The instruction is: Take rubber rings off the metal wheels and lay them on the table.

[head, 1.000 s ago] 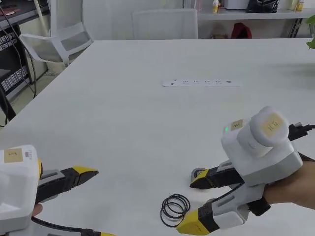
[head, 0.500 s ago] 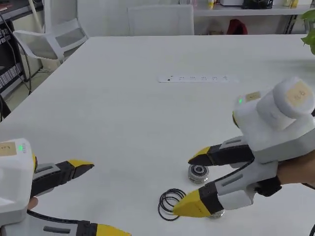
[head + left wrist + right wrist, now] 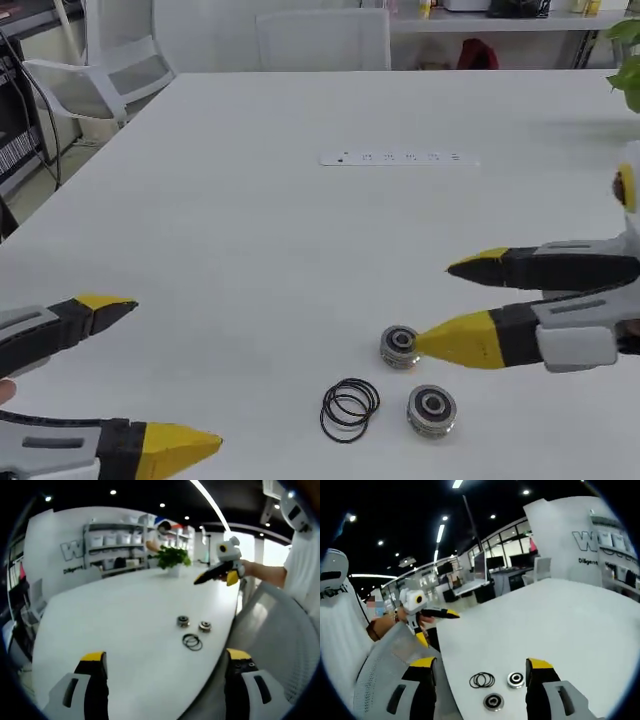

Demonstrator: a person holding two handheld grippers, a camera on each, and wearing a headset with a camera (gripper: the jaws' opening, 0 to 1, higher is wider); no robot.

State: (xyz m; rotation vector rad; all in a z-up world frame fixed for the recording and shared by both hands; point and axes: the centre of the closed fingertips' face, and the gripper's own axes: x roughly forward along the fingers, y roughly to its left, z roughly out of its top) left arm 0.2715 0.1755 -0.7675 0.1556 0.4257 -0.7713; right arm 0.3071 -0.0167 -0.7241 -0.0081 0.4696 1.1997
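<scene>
Both tools released, nothing held. Right gripper (image 3: 435, 304) has its jaws spread wide, and so does the left gripper (image 3: 172, 372), at the near left corner of the table (image 3: 250, 220). Count: two metal wheels and one heap of loose black rings (image 3: 350, 408). I make it three or four overlapping loops and cannot settle which. Far wheel (image 3: 400, 346) and near wheel (image 3: 432, 410) both lie flat, hub up, so the axle axis stands vertical and any ring left on a rim would run level round the edge. I cannot tell from these views whether either rim carries one; the dark bands I see may be part of the hubs. The heap lies just left of the near wheel, apart from it. Key relation: both wheels lie left of and below the right gripper's tips. In the head view its lower jaw tip looks to be right beside the far wheel, but the left gripper view shows that gripper (image 3: 220, 572) held up off the table, so I judge it is not touching. The right gripper is the nearer tool; the left is well apart, to the left. A power strip (image 3: 398, 158) lies far across the table, out of the work. My judgement: next reach is down and left onto the far wheel.
</scene>
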